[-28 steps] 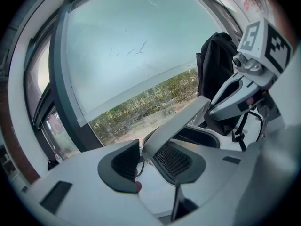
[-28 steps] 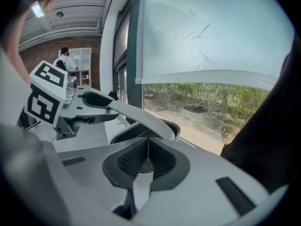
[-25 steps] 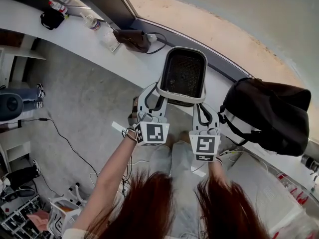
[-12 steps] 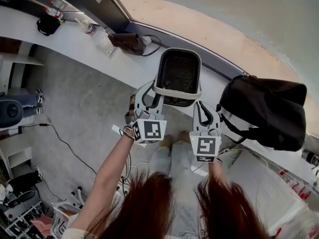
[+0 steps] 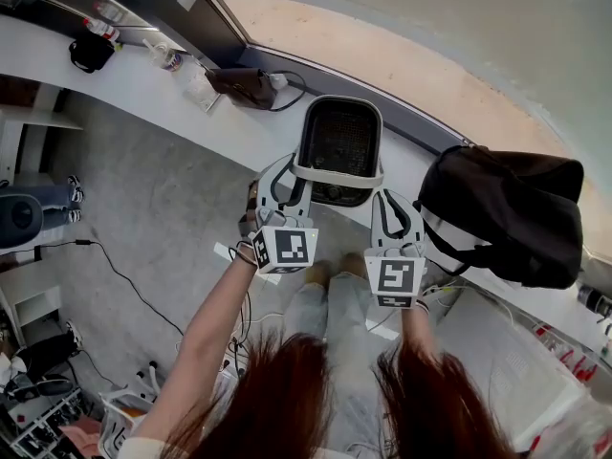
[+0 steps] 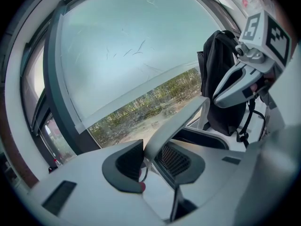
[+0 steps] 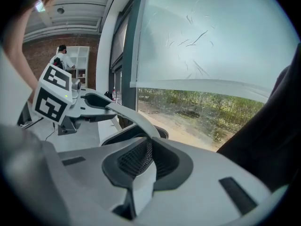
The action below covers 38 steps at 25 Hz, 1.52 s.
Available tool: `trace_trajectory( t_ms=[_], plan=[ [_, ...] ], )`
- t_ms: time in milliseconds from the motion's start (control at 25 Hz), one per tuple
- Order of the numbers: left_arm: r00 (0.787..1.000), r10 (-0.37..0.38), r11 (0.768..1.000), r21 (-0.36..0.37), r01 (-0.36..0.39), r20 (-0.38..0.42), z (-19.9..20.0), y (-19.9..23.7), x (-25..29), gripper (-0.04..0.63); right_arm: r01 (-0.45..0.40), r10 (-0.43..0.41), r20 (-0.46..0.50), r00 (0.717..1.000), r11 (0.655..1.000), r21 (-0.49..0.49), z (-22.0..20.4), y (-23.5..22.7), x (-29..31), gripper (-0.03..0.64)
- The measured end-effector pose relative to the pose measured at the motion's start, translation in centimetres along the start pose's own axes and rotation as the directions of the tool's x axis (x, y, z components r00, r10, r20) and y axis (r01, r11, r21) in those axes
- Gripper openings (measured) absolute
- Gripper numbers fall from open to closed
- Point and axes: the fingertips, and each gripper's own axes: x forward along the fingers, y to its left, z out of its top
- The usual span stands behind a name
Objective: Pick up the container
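The container (image 5: 342, 142) is a black mesh basket with a white rim, standing on the white counter (image 5: 182, 98) by the window. My left gripper (image 5: 285, 178) is at its near left corner. In the left gripper view the white rim (image 6: 181, 119) runs between that gripper's (image 6: 153, 163) jaws, which are closing; a gap still shows beside the right pad. My right gripper (image 5: 386, 199) is shut on the near right part of the rim (image 7: 123, 113), pinched between its (image 7: 141, 163) pads. Each gripper appears in the other's view: the right gripper (image 6: 235, 86) and the left gripper (image 7: 89, 100).
A black backpack (image 5: 507, 213) sits on the counter close to the container's right. A dark pouch with a cable (image 5: 244, 82), a bottle (image 5: 167, 54) and a small black item (image 5: 91, 51) lie further left. Window glass (image 6: 131, 51) rises just behind the counter.
The left gripper has shifted slightly left along the near rim. The right gripper and the container have hardly moved.
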Motion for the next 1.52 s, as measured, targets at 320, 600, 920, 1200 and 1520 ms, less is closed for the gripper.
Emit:
trace_trajectory(
  t_ms=[320, 600, 920, 1200, 1520],
  plan=[
    [1.000, 0.012, 1.000, -0.007, -0.012, 0.004, 0.5, 0.7, 1.0, 0.121, -0.005, 0.004, -0.014, 1.000, 0.999, -0.048, 0.1, -0.7, 1.1, 0.034],
    [1.000, 0.013, 1.000, -0.020, -0.013, -0.001, 0.9, 1.2, 1.5, 0.118, -0.012, 0.011, -0.018, 1.000, 0.997, -0.081, 0.7, -1.0, 2.1, 0.109],
    [1.000, 0.019, 0.999, -0.027, -0.018, 0.005, 1.0, 1.3, 1.8, 0.114, -0.017, 0.015, -0.019, 1.000, 0.995, -0.098, 1.1, -1.7, 3.6, 0.133],
    [0.999, 0.032, 0.999, -0.029, -0.032, -0.005, 1.2, 1.4, 2.1, 0.107, 0.002, -0.003, -0.010, 1.000, 0.996, -0.091, 1.6, -2.4, 5.0, 0.133],
    [0.999, 0.048, 0.998, -0.043, -0.048, -0.001, 1.5, 1.8, 2.5, 0.106, 0.029, -0.028, 0.016, 0.999, 0.996, -0.079, 2.1, -2.9, 5.7, 0.110]
  ],
)
